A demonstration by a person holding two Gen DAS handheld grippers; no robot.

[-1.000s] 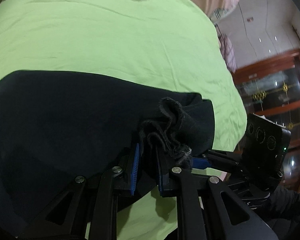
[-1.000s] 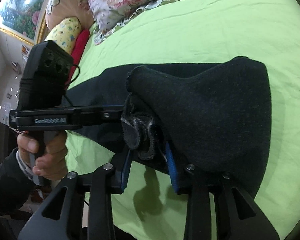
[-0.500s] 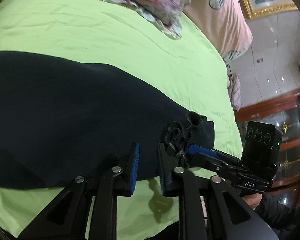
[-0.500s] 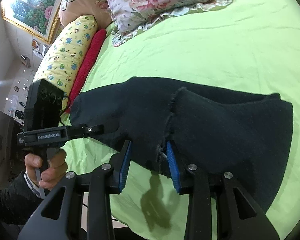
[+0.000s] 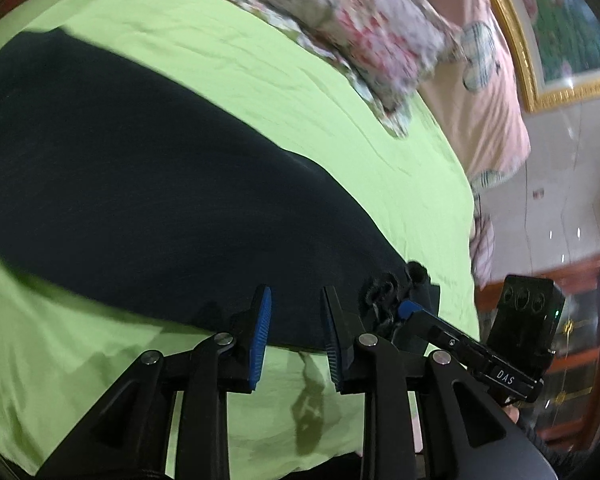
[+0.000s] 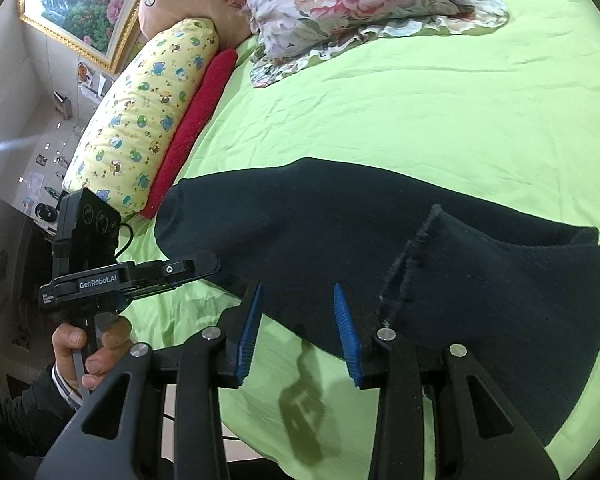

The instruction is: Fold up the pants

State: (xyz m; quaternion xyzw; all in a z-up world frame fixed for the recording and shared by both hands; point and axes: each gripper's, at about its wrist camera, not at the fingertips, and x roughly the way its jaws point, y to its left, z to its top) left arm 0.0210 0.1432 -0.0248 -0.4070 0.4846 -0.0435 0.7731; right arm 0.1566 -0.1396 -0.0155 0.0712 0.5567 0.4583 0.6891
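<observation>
Both grippers released, left gripper (image 5: 296,330) opening; dark knit pants (image 6: 380,240) folded on green sheet (image 6: 460,100); loose frayed hem (image 6: 408,256) may spring back.

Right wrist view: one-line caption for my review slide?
Right hand-held gripper, jaws empty, above folded dark pants on a green bedsheet.
</observation>
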